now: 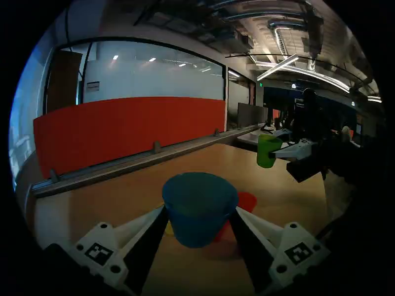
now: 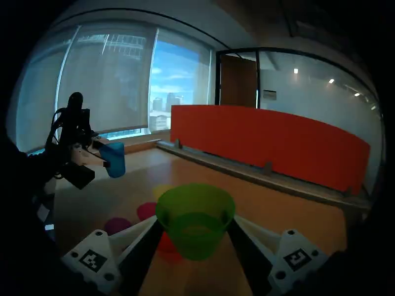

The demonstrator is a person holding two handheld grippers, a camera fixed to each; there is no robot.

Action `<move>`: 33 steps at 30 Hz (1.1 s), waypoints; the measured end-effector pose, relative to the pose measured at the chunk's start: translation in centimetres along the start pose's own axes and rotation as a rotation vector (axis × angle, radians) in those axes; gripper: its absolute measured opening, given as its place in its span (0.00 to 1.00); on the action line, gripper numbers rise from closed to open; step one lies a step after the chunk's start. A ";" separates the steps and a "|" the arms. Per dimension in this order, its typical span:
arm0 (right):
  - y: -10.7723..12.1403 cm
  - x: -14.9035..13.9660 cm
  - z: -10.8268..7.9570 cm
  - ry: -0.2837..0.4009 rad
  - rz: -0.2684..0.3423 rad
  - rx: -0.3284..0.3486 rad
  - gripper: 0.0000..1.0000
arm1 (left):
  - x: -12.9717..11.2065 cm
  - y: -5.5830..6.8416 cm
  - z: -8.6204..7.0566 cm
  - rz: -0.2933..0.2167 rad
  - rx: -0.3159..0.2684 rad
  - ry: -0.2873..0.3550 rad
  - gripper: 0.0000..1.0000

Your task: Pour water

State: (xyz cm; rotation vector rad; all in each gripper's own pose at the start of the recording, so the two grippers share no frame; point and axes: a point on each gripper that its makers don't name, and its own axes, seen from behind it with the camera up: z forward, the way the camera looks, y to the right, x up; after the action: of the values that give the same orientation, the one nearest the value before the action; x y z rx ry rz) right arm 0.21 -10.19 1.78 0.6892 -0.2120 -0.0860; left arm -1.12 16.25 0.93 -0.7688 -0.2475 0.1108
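Observation:
In the left gripper view my left gripper is shut on a blue cup, held upright above the wooden table. Farther right in that view a green cup hangs in the other gripper. In the right gripper view my right gripper is shut on that green cup, upright, with a little liquid showing low inside. The left gripper with the blue cup appears at the far left of that view.
Coloured round coasters lie on the table: a red one, a yellow one, a pink one and a purple one. An orange divider panel runs along the table's far edge. Windows stand behind it.

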 end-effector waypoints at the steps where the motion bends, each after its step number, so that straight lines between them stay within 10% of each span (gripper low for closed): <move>1: 0.1 0.1 0.0 0.006 -0.002 -0.002 0.88 | 0.1 0.0 0.0 0.001 -0.001 0.001 0.84; 33: -0.1 2.1 1.8 0.113 -0.001 -0.015 0.87 | 1.0 0.1 0.4 -0.008 -0.006 0.049 0.84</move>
State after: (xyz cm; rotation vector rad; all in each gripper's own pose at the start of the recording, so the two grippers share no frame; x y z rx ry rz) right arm 1.91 -11.67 3.39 0.6772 -0.1024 -0.0492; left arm -0.23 16.73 1.31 -0.7755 -0.2045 0.0841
